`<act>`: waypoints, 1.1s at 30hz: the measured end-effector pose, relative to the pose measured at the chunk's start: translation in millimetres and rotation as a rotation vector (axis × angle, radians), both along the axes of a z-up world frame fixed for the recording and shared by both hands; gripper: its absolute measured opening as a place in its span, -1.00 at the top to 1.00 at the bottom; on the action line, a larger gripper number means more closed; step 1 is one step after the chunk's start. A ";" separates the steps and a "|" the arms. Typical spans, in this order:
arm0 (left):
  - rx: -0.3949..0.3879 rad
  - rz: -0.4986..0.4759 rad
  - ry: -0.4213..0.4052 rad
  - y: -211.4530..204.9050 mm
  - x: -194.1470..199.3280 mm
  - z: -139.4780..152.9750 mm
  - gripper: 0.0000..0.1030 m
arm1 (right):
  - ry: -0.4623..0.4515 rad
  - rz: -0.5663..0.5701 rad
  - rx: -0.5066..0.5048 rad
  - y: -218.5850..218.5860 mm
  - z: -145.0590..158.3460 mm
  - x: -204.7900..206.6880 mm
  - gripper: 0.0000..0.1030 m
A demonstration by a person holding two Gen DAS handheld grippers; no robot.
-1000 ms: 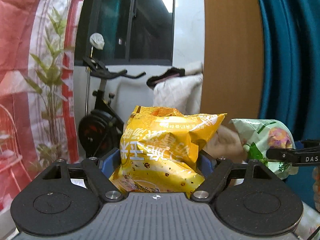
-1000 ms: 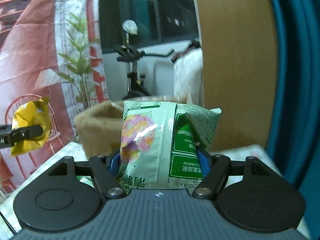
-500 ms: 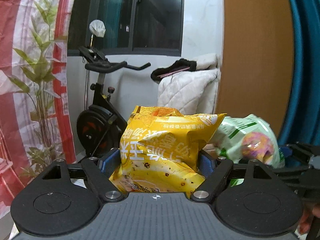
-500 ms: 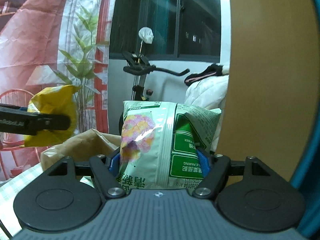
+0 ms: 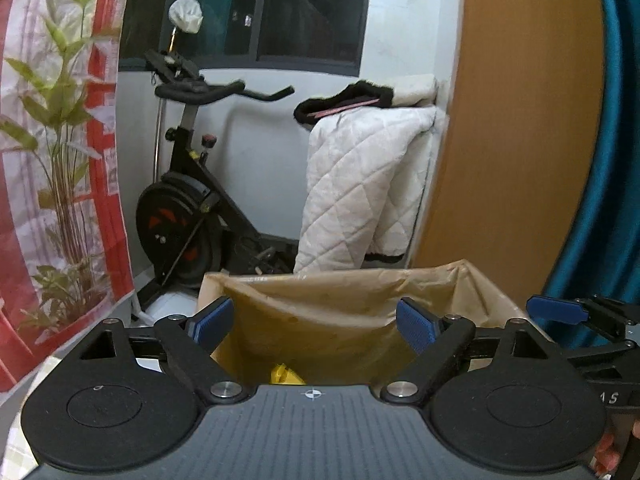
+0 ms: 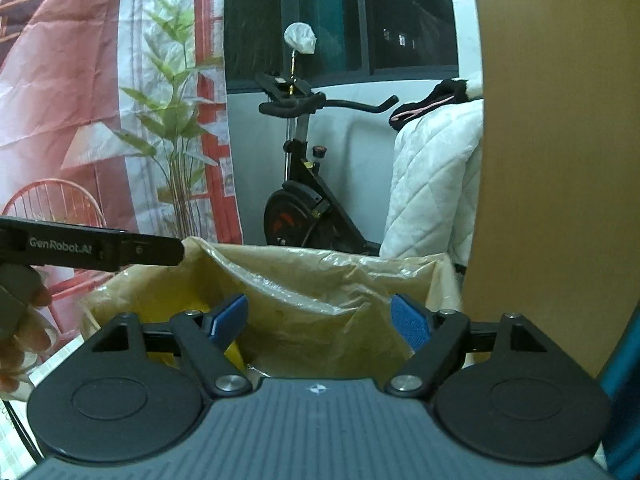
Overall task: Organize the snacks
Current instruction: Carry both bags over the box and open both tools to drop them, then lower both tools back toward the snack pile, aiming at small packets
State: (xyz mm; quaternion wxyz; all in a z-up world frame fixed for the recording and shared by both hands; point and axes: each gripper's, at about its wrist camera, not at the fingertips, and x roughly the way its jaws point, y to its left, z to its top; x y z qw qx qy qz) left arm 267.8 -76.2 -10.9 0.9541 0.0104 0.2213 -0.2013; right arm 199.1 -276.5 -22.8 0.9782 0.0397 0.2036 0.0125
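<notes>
Both claws, left claw [image 5: 310,320] and right claw [image 6: 320,320], stood wide, empty (jaws just opened) above paper bag [image 5: 352,304]; yellow snack packet [image 5: 286,374] lay inside, lower centre.

Exercise bike [image 5: 188,216] below dark window [image 5: 304,12]; wooden panel [image 5: 516,140] right.

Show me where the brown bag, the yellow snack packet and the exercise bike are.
brown bag [image 5: 320,304], left wrist view, inner back wall below the rim.
yellow snack packet [image 5: 286,375], left wrist view, the corner showing inside the bag.
exercise bike [image 6: 296,220], right wrist view, on the flywheel housing.
</notes>
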 end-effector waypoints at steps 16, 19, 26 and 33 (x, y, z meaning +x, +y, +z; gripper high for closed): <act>-0.015 0.082 0.022 79.7 -113.8 -21.4 -0.73 | 0.021 -0.045 0.045 7.6 -7.9 -103.7 -0.58; 0.000 0.114 0.040 86.3 -128.5 -26.6 -0.72 | 0.026 -0.056 0.054 12.9 -19.2 -122.1 -0.57; 0.004 0.135 0.039 91.3 -166.8 -39.5 -0.71 | 0.069 -0.083 0.090 26.4 -48.7 -153.3 -0.45; 0.017 0.112 0.062 85.4 -185.0 -56.8 -0.60 | 0.110 -0.085 0.075 40.8 -70.2 -184.6 -0.05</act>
